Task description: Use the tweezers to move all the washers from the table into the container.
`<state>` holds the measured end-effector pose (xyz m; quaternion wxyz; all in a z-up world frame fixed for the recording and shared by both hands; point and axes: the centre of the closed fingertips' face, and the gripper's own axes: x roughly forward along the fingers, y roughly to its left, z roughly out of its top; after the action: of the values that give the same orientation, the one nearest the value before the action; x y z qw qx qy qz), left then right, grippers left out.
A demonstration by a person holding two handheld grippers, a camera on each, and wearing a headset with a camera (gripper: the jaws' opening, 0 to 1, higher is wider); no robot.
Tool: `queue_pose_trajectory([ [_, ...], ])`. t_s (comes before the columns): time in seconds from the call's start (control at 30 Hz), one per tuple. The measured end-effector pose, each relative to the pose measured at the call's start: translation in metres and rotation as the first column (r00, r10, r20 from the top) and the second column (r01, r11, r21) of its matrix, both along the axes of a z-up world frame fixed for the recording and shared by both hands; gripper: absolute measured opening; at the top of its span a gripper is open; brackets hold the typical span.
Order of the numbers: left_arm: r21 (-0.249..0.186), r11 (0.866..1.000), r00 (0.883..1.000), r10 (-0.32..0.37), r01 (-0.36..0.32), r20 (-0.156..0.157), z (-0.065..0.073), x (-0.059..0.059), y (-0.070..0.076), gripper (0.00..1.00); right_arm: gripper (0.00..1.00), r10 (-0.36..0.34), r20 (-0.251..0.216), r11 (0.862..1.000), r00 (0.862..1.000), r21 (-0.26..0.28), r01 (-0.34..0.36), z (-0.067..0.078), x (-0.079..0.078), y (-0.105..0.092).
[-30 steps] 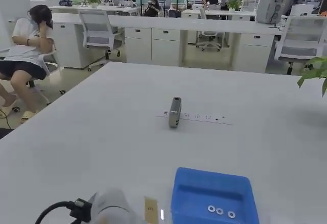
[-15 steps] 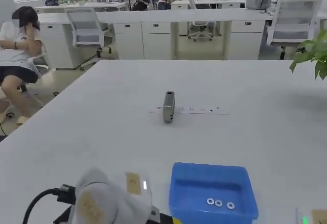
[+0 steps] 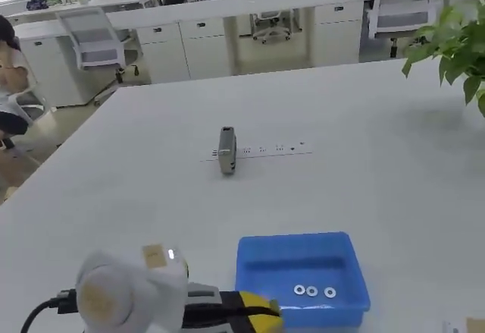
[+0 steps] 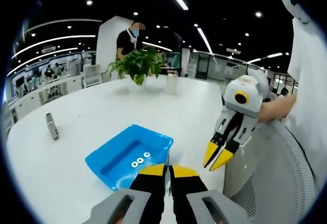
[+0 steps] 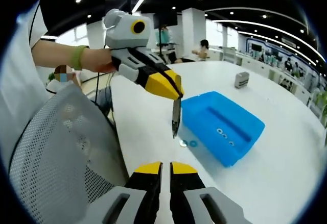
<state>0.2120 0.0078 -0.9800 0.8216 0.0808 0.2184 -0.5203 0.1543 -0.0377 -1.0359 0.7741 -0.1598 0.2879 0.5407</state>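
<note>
Bright even ceiling strip lighting, soft shadows, fisheye edges warped, slight blur

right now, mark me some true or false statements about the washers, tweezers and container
1. Three washers lie in the blue container. True.
2. The left claw holds the tweezers. True.
3. The tweezers' tip is inside the container. False: it hangs over the table beside the container, just above a loose washer.
4. The grey device sits in the container. False: it stands on the table, beyond the container.
</note>
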Motion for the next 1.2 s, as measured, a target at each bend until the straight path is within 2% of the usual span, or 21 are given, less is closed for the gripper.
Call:
queue_pose_trajectory([
  [0.13,-0.048,0.999,1.0,0.013,-0.013,-0.007,0.005,0.005,-0.005,0.0,0.01,0.028,0.047,0.998,0.998,-0.053,-0.025,-0.003,0.001,-0.001],
  [0.43,-0.061,0.998,1.0,-0.009,0.007,-0.03,-0.003,0.011,-0.018,0.0,0.0,-0.015,0.024,0.999,1.0,-0.035,0.015,-0.003,0.007,-0.007],
  [0.47,-0.046,0.999,0.999,-0.024,0.023,-0.039,-0.007,0.009,-0.02,0.0,0.0,-0.021,0.022,0.999,1.0,-0.035,0.022,-0.003,0.008,-0.008],
  [0.5,-0.013,0.999,0.999,-0.036,0.036,-0.027,-0.012,0.009,-0.019,0.0,0.0,-0.026,0.024,0.999,0.999,-0.036,0.027,-0.003,0.009,-0.009],
  [0.53,-0.039,0.998,0.999,-0.049,0.049,-0.001,-0.007,0.009,-0.023,0.0,0.0,-0.029,0.027,0.999,0.999,-0.037,0.03,-0.003,0.01,-0.01],
  [0.57,-0.031,0.999,0.999,-0.044,0.043,-0.031,-0.01,0.008,-0.021,0.0,0.0,-0.033,0.027,0.999,0.999,-0.035,0.034,-0.002,0.011,-0.01],
  [0.7,-0.018,0.997,0.996,-0.075,0.075,-0.038,-0.01,0.004,-0.019,0.0,0.0,-0.043,0.024,0.998,0.999,-0.039,0.043,-0.003,0.012,-0.012],
  [0.77,0.008,0.996,0.995,-0.091,0.091,-0.031,-0.01,0.002,-0.016,0.0,0.0,-0.045,0.022,0.998,0.999,-0.043,0.046,-0.004,0.012,-0.013],
  [0.83,0.04,0.993,0.993,-0.111,0.113,-0.04,-0.011,-0.001,-0.012,0.0,0.0,-0.044,0.022,0.998,0.999,-0.045,0.045,-0.004,0.012,-0.012],
  [0.9,0.074,0.988,0.991,-0.134,0.136,-0.028,-0.01,-0.004,-0.008,0.0,0.0,-0.041,0.024,0.998,0.999,-0.052,0.043,-0.005,0.011,-0.012],
  [1.0,0.074,0.986,0.989,-0.149,0.15,-0.013,-0.008,-0.007,-0.008,0.0,0.0,-0.035,0.025,0.998,0.999,-0.059,0.036,-0.006,0.011,-0.012],
  [1.03,0.086,0.984,0.987,-0.158,0.158,0.0,-0.008,-0.008,-0.008,0.0,0.0,-0.033,0.026,0.998,0.999,-0.06,0.035,-0.006,0.01,-0.012],
  [1.07,0.116,0.978,0.985,-0.174,0.172,0.01,-0.01,-0.009,-0.007,0.0,0.0,-0.032,0.025,0.997,0.999,-0.063,0.033,-0.007,0.01,-0.012],
  [1.1,0.113,0.977,0.983,-0.184,0.181,0.021,-0.009,-0.009,-0.009,0.0,0.0,-0.03,0.025,0.997,0.999,-0.066,0.032,-0.007,0.01,-0.012],
  [1.13,0.121,0.975,0.982,-0.186,0.184,0.011,-0.01,-0.009,-0.009,0.0,0.0,-0.029,0.024,0.997,0.999,-0.071,0.031,-0.008,0.01,-0.012],
  [1.2,0.12,0.974,0.98,-0.196,0.193,0.017,-0.008,-0.009,-0.011,0.0,0.0,-0.026,0.025,0.997,0.999,-0.077,0.028,-0.009,0.009,-0.012],
])
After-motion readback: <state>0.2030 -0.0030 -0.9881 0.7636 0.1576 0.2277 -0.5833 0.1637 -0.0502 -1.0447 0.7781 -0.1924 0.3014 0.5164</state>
